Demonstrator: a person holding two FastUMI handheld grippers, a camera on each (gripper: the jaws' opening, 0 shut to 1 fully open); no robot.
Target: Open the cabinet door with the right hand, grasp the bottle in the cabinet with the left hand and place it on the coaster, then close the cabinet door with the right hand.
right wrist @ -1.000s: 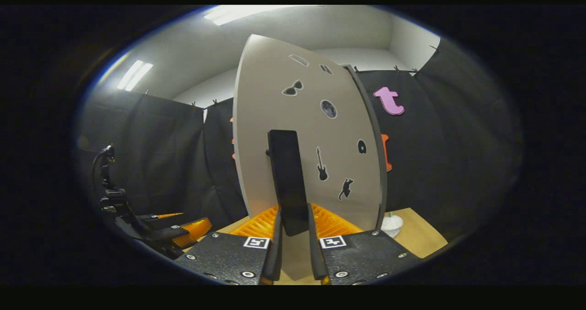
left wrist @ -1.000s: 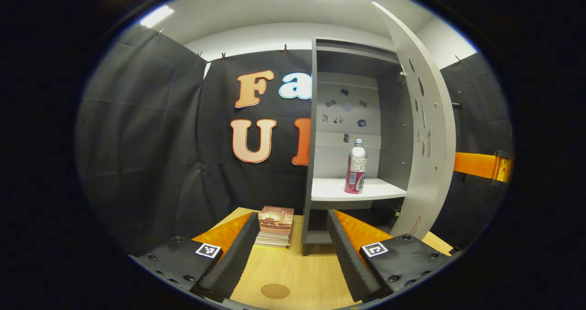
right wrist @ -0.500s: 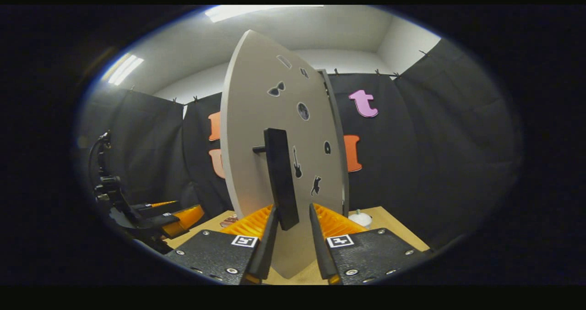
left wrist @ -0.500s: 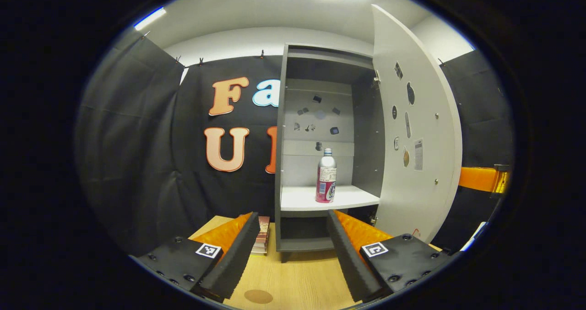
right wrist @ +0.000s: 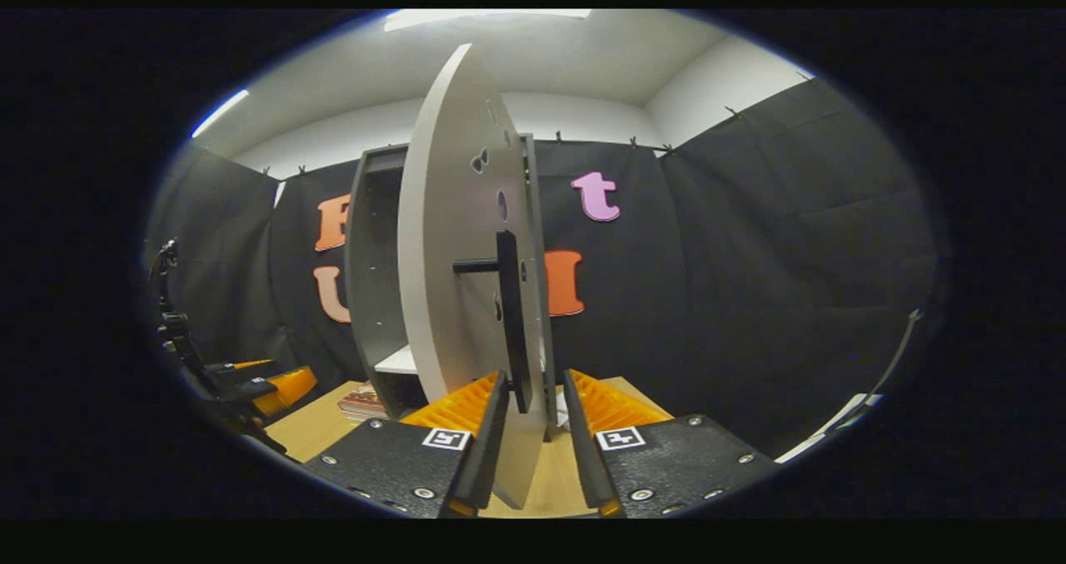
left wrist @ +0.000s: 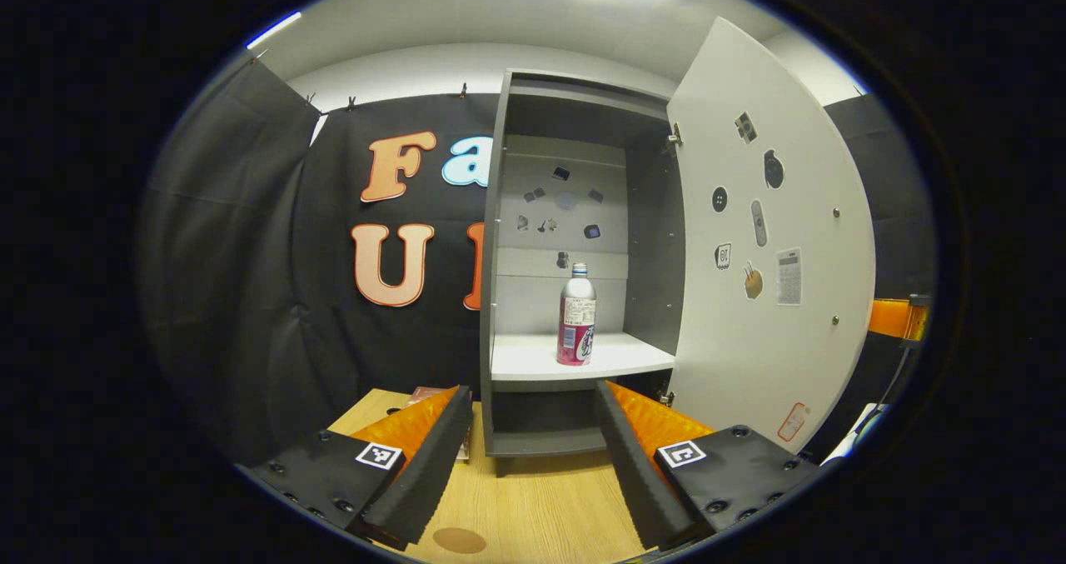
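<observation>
The cabinet door (left wrist: 770,239) is swung wide open. The bottle (left wrist: 576,315) stands upright on the white shelf (left wrist: 533,357) inside the cabinet (left wrist: 500,214). Its pink label is too small to read. The left gripper (left wrist: 533,456) is in front of the cabinet, fingers spread apart, holding nothing. The right gripper (right wrist: 533,431) has its fingers on both sides of the black door handle (right wrist: 510,314), apart from it. The round coaster (left wrist: 459,540) lies on the surface below the cabinet.

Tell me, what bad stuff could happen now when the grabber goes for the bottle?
1. The bottle is tall and thin, alone on the shelf. A bump from the open left gripper might tip it over.
2. The right gripper sits around the door handle without clearly squeezing it. The cabinet door could swing back toward the opening.
3. The coaster lies low, near the view's edge, so placing the bottle there may be tricky.
</observation>
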